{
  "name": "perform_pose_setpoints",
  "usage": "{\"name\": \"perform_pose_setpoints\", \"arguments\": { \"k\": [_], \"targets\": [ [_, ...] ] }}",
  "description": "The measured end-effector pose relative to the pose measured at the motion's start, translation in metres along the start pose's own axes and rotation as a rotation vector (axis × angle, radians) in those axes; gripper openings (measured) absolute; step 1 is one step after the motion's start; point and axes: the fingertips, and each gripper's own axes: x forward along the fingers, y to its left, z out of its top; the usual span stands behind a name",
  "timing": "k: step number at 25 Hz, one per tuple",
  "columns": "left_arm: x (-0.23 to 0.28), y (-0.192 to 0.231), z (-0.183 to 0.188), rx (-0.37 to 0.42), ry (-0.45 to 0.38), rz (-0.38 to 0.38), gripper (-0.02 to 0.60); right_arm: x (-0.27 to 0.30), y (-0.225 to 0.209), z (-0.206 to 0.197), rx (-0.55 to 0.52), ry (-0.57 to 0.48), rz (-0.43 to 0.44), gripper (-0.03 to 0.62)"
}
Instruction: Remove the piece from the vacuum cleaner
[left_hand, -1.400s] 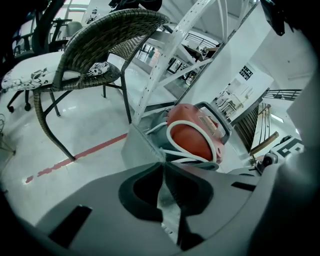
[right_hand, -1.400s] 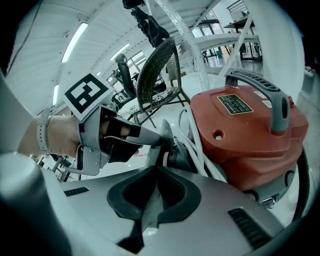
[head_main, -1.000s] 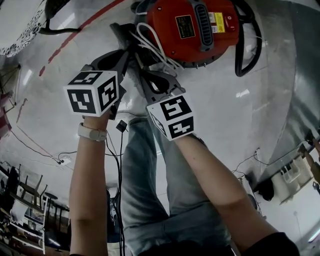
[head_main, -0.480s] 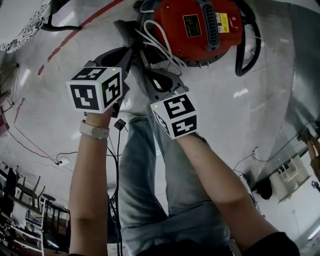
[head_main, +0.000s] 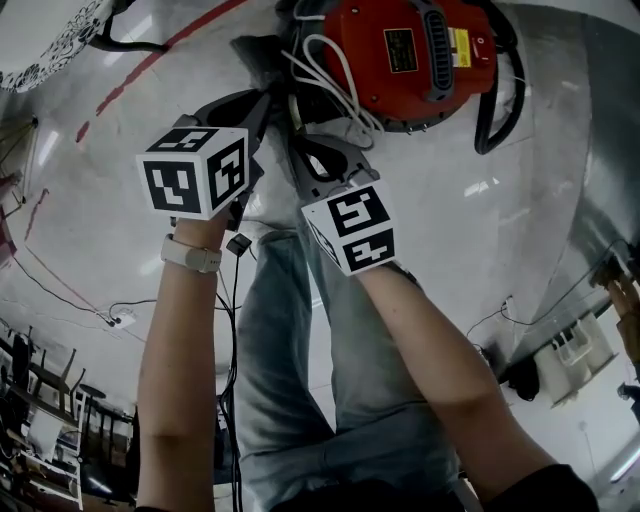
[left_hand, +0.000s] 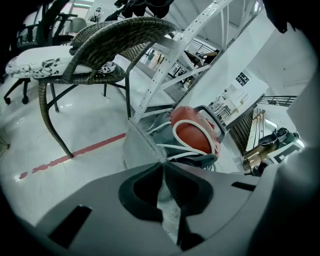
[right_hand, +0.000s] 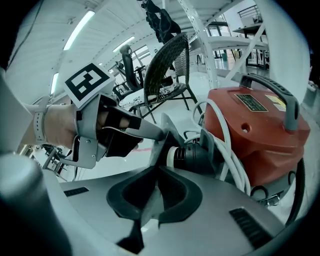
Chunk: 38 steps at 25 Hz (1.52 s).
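Observation:
A red vacuum cleaner (head_main: 405, 55) lies on the floor with a white cord (head_main: 325, 75) looped over it. A grey wedge-shaped piece (head_main: 258, 52) sticks out from its black hose coupling (right_hand: 195, 157). My left gripper (head_main: 262, 102) is shut on the upper edge of the piece (left_hand: 142, 145), with its jaws (left_hand: 164, 167) pinched on the thin grey plastic. My right gripper (head_main: 299, 142) is shut on the piece (right_hand: 167, 131) lower down, close to the coupling, its jaws (right_hand: 159, 172) meeting on the grey edge. In the right gripper view, the left gripper (right_hand: 150, 131) shows just above.
A wicker chair (left_hand: 115, 35) and a white metal rack (left_hand: 200, 35) stand behind the vacuum. A red line (head_main: 150, 65) crosses the floor at left. A black hose (head_main: 490, 110) curls right of the vacuum. Thin cables (head_main: 235, 300) hang by the person's legs.
The vacuum and both grippers sit slightly further right in the head view. Both grips on the grey piece look unchanged.

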Motion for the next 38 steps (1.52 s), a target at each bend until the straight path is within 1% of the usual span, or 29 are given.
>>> {"name": "perform_pose_setpoints", "arguments": {
  "k": [5, 10, 15, 27, 34, 38],
  "targets": [
    [0.000, 0.003, -0.001, -0.001, 0.008, -0.003, 0.035, 0.002, 0.001, -0.001, -0.018, 0.008, 0.008, 0.043],
    [0.000, 0.005, -0.002, -0.001, 0.011, 0.017, 0.035, 0.002, 0.002, 0.001, -0.044, 0.010, 0.019, 0.044],
    [-0.003, 0.005, -0.005, -0.028, 0.008, 0.019, 0.035, 0.000, 0.000, -0.001, -0.039, 0.011, 0.016, 0.043],
    [-0.014, 0.006, -0.012, -0.035, 0.001, 0.031, 0.034, -0.003, 0.000, -0.002, -0.029, 0.001, 0.001, 0.043],
    [-0.015, 0.006, -0.013, -0.004, 0.013, 0.042, 0.031, -0.002, 0.002, -0.003, -0.025, 0.003, -0.002, 0.043],
    [-0.017, 0.007, -0.016, -0.012, 0.016, 0.043, 0.028, -0.001, 0.003, -0.004, -0.032, 0.009, -0.004, 0.043]
  ]
}}
